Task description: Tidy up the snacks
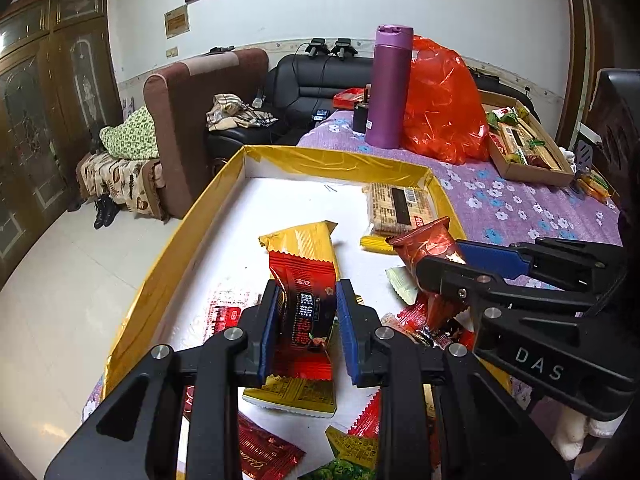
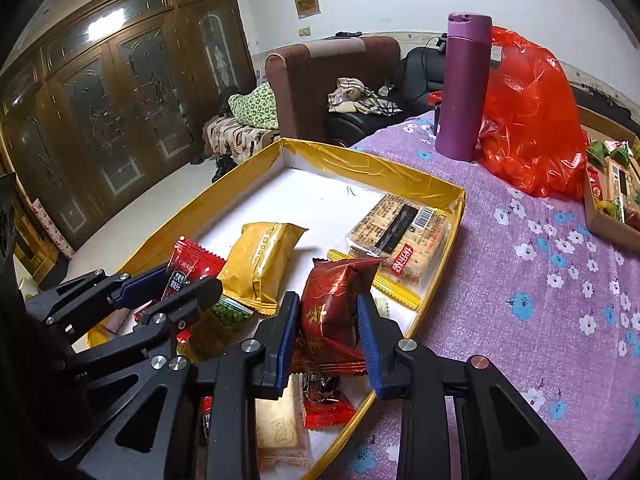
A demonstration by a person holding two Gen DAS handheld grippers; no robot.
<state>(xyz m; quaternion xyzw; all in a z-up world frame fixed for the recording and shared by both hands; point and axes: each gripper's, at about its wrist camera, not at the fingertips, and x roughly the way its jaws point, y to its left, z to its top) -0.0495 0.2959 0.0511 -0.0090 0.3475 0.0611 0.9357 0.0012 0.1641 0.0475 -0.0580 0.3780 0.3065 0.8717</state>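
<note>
Left gripper (image 1: pixel 307 328): blue ribbed pads pressed on both sides of red snack packet (image 1: pixel 306 312), clamped at its middle; packet upright between the fingers, glossy foil with black label panel and crimped ends.
Right gripper (image 2: pixel 329 338): closed around dark red foil packet (image 2: pixel 334 312); pads touching both its sides, puffy crinkled pouch with gold print, raised above the box floor.
Loose packets (image 1: pixel 264 456): several flat red and green foil wrappers, lying on the box floor under the two grippers, partly hidden by the black arms.
Yellow snack bar (image 2: pixel 262 262): matte golden pillow-shaped wrapper with zigzag ends, lying flat just beyond the left gripper's packet.
Cracker pack (image 2: pixel 400 236): clear rectangular plastic with black label and barcode, in the far right corner of the box, near the wall.
Gold box (image 1: pixel 192 236): shallow rectangular tray, shiny golden foil walls, white floor.
Tablecloth (image 2: pixel 540 280): purple fabric with white and blue flowers, under the box.
Purple flask (image 2: pixel 462 88): tall smooth cylinder, upright, just beside orange plastic bag (image 2: pixel 528 120), thin and crumpled.
Cardboard tray (image 1: pixel 528 152): brown, with mixed wrapped snacks, well apart from the gold box.
</note>
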